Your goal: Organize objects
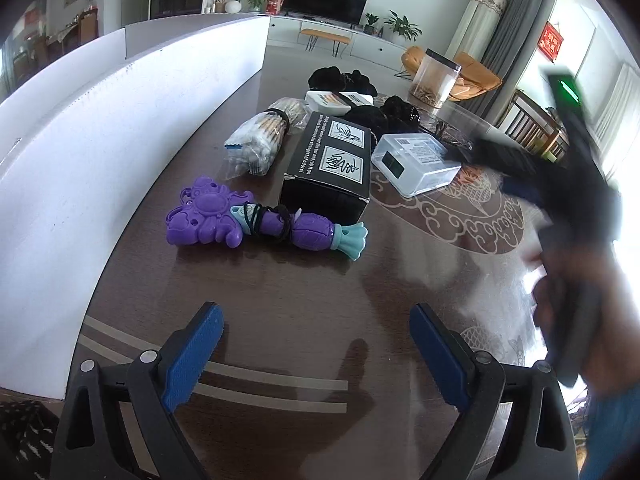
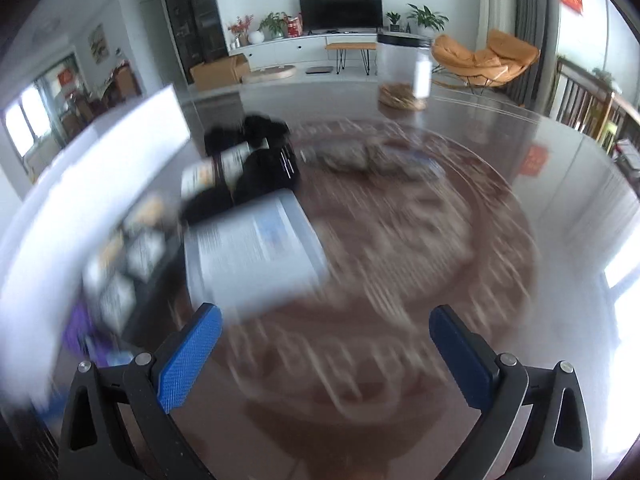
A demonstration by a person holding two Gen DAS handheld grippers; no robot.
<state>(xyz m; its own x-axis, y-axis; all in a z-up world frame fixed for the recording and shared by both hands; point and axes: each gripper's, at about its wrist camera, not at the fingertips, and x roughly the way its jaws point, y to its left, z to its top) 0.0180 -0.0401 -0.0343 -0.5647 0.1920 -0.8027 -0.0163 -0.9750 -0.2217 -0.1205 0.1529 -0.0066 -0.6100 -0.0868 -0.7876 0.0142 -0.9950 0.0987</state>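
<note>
Both claws are spread wide and empty: the left claw (image 1: 316, 350) hangs above the tabletop (image 1: 300, 304) near its white-walled edge, short of the purple toy (image 1: 224, 222) and black box (image 1: 330, 164); the right claw (image 2: 326, 354) hovers beside the clear plastic case (image 2: 256, 252).

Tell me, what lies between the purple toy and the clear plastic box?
In the left wrist view, a black box sits between the purple toy and the clear plastic box.
</note>
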